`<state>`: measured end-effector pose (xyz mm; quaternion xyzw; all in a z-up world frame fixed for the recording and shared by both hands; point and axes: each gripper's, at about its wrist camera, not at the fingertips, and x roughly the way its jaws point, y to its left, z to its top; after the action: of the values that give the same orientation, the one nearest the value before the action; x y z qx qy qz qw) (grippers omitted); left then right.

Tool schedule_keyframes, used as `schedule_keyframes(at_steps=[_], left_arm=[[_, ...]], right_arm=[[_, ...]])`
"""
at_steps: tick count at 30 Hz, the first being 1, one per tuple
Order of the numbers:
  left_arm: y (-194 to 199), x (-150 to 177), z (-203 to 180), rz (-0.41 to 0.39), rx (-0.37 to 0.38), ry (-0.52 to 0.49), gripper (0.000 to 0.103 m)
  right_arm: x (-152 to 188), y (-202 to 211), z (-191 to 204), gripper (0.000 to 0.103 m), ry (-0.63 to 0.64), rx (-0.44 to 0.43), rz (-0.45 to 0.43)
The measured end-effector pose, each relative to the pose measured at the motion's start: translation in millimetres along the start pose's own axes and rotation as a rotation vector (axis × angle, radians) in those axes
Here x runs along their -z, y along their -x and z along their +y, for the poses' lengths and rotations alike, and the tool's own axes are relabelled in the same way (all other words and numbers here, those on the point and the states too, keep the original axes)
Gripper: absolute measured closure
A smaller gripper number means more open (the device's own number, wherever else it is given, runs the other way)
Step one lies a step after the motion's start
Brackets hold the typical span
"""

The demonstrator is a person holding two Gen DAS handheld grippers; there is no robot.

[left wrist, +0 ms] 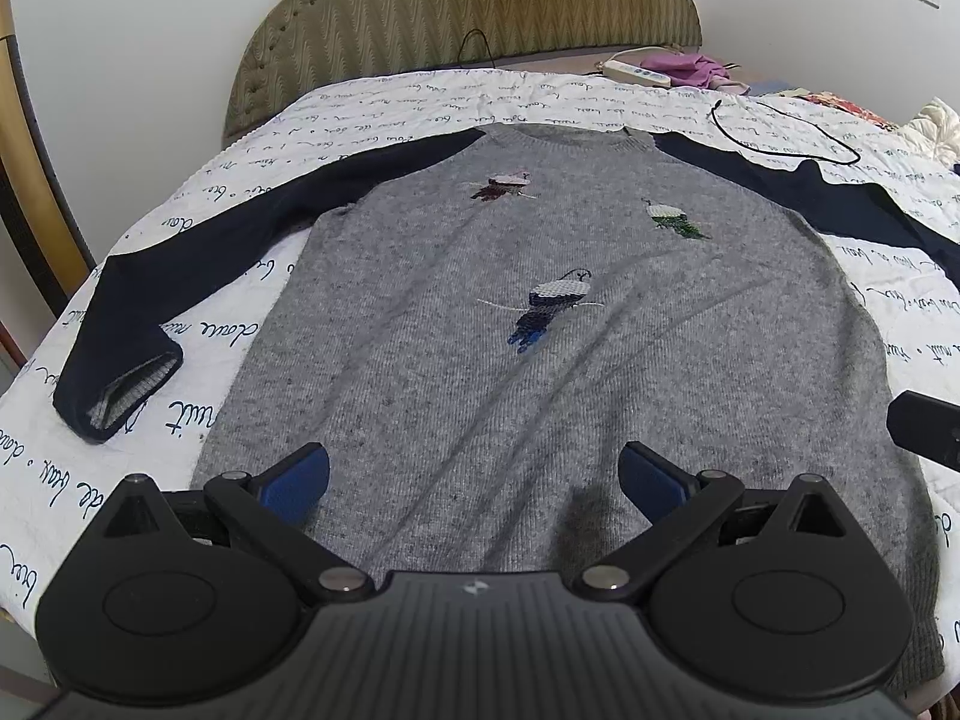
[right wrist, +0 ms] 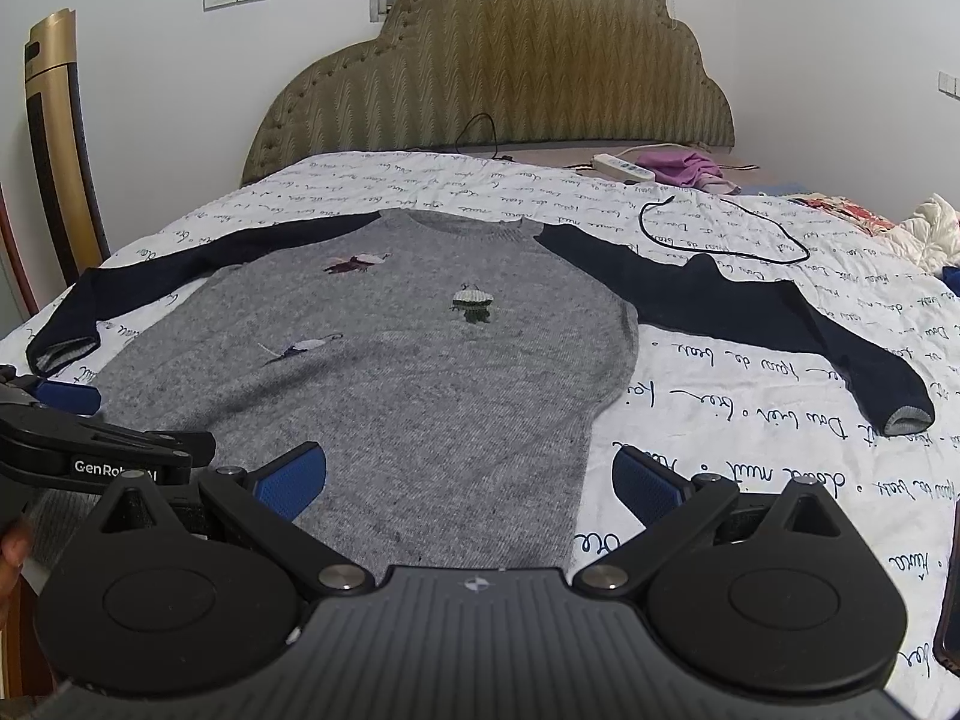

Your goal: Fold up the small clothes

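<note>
Sweater (left wrist: 540, 372) in grey knit with navy sleeves lies flat and face up on the bed, its hem toward the cameras and its neckline toward the headboard. Over the hem hangs the left gripper (left wrist: 474, 480), its two blue-padded fingers (left wrist: 297, 483) spread wide apart with nothing between them, the grey cloth showing in the gap. The right gripper (right wrist: 469, 480) hangs over the sweater's right hem corner, likewise spread wide and holding nothing; one blue pad sits above the grey knit and the other above the bare bedcover just beside the sweater's edge. In the right wrist view the left gripper shows at the left edge, a black arm with white lettering and a blue pad, and part of a hand (right wrist: 12, 546) is just visible below it. Three embroidered birds (left wrist: 555, 306) sit on the sweater's chest. Both sleeves are stretched outward and bent down at the elbow, the left sleeve (left wrist: 120, 324) ending in a grey-lined cuff and the right sleeve (right wrist: 780, 324) lying the same way on the other side. The bedcover (right wrist: 750, 438) is white with dark handwritten script. Beyond the right sleeve a thin black cable (right wrist: 720, 234) loops on the cover. Farther back lie a white power strip (right wrist: 621, 167) and a purple cloth (right wrist: 690, 168), in front of the padded olive headboard (right wrist: 498, 78).
</note>
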<state>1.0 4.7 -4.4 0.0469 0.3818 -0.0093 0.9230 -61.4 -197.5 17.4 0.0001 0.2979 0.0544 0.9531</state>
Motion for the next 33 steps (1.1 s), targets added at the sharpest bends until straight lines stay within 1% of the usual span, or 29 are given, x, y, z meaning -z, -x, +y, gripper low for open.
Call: schedule_keyframes(at_steps=[28, 33], left_arm=[[-2.5, -0.9, 0.5, 0.014, -0.007, -0.007, 0.000], [-2.4, -3.8, -2.0, 0.005, -0.002, -0.013, 0.000]], right_arm=[[1.0, -1.7, 2.2, 0.000, 0.010, -0.013, 0.000], [3.3, -3.7, 5.4, 0.000, 0.024, -0.019, -0.006]])
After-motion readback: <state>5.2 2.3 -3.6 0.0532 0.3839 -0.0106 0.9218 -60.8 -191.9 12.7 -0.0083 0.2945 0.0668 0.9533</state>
